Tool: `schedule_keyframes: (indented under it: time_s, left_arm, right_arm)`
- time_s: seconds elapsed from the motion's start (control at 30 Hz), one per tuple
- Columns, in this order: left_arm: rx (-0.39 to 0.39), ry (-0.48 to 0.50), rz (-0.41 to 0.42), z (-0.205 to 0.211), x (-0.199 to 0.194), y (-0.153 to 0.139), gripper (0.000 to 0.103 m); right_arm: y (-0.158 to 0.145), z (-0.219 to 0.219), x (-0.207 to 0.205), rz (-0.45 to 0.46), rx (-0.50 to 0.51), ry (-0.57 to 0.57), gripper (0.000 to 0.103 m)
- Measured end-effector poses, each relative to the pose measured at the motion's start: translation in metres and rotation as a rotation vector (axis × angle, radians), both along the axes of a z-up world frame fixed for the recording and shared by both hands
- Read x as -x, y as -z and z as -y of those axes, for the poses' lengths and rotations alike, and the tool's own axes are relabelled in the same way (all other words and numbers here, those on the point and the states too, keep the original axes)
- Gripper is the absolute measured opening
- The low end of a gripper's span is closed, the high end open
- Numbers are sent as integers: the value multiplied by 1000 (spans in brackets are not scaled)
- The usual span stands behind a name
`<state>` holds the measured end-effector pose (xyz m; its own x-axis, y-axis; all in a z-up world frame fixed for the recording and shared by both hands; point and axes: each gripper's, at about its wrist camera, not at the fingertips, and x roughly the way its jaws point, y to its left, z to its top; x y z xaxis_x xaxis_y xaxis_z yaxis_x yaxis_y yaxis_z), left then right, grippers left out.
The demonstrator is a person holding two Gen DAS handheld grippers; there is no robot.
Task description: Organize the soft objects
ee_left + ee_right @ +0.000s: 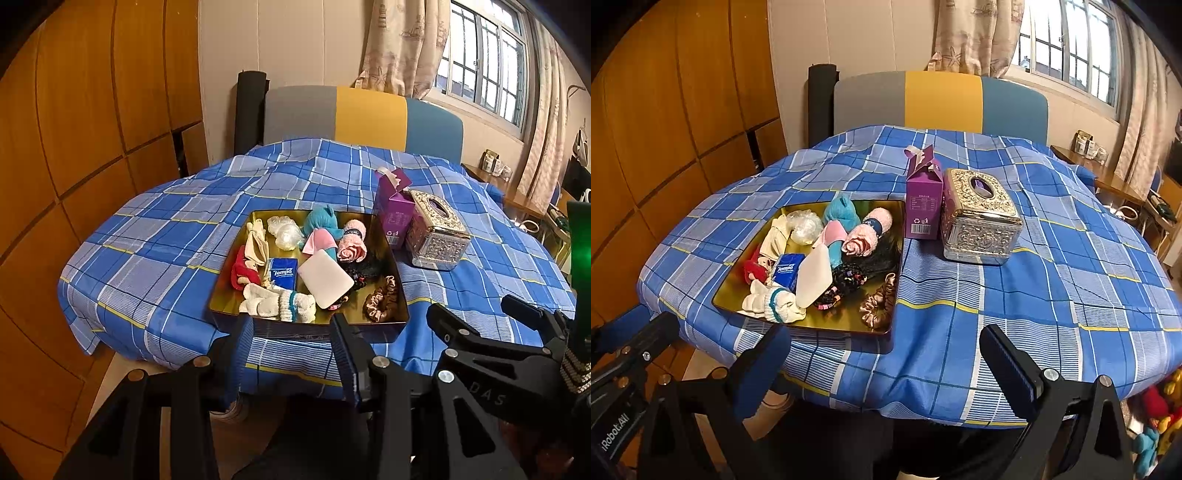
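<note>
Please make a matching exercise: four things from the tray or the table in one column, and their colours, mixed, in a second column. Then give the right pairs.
Things:
1. scrunchie
2. tissue pack
3. carton
4. tissue box

Colours:
A. purple
B. silver
C. bronze-brown
D. blue

Pairs: 1-C, 2-D, 3-A, 4-B

The scrunchie and tissue pack lie in the gold tray; the carton and tissue box stand beside it on the checked cloth.
</note>
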<state>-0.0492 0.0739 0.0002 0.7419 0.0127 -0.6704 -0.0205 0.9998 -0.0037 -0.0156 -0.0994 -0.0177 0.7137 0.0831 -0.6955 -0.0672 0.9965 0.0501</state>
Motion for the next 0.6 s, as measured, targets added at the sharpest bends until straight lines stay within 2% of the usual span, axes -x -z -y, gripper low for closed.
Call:
schedule_keyframes:
  time_s: [0.47,0.6]
  left_arm:
    - [34,-18,4,-5,-1,2,43]
    - [9,-50,38,-4,-1,2,38]
  right_arm:
    - [3,2,-3,-13,-7,11,103]
    - [6,6,-6,-22,-15,18,103]
